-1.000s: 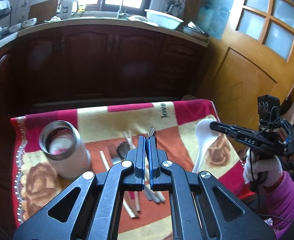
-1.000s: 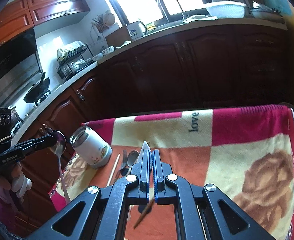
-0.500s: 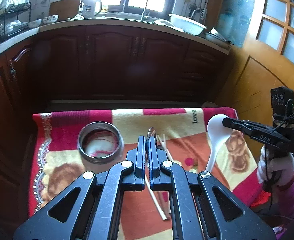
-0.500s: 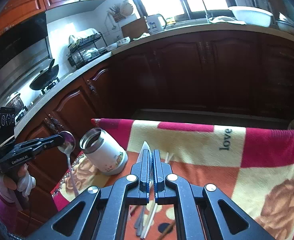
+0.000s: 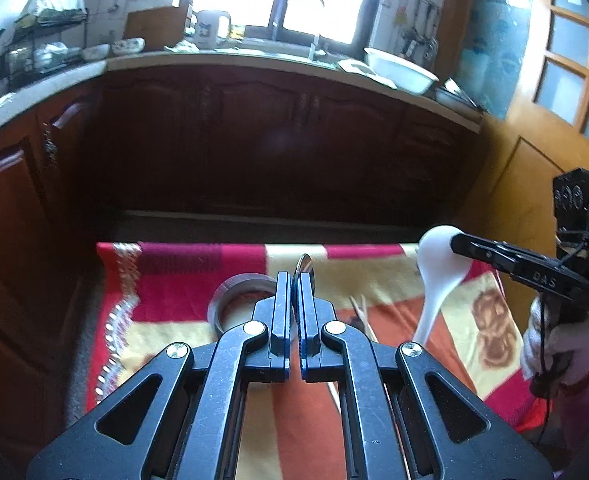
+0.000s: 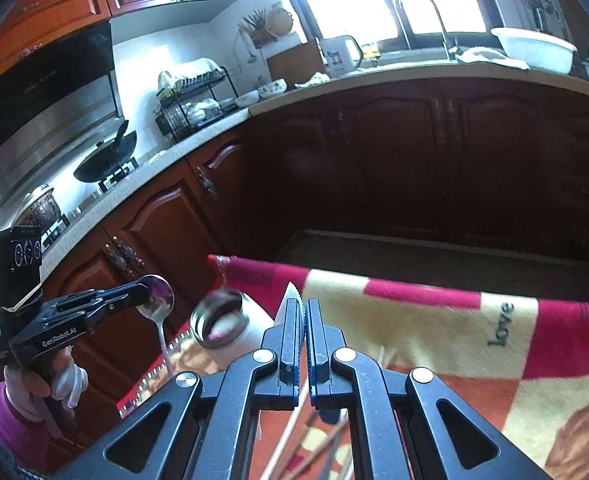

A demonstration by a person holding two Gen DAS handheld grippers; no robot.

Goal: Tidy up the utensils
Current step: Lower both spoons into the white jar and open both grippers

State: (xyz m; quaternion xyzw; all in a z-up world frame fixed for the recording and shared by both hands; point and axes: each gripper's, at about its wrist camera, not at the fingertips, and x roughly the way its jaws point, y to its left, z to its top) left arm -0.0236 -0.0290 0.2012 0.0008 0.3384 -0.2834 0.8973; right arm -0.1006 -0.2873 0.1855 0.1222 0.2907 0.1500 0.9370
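Barely started tbh: left gripper (image 5: 294, 284) is clamped on a shiny metal spoon (image 6: 156, 304), right gripper (image 6: 303, 308) on a white plastic spoon (image 5: 440, 272), both in the air near the empty steel cup (image 6: 222, 322), chopsticks (image 5: 360, 312) left lying on the blanket-covered surface (image 6: 434, 320).

Cup (image 5: 230, 300) half hidden behind the left claw (image 5: 294, 280), chopsticks (image 5: 364, 316) cut off by its frame, metal spoon (image 5: 305, 266) seen only as a tip, utensils under the right claw (image 6: 303, 308) blurred.

open air above the blanket (image 5: 182, 280), steel cup (image 5: 234, 300) upright at left, chopsticks (image 5: 364, 316) lying mid-cloth
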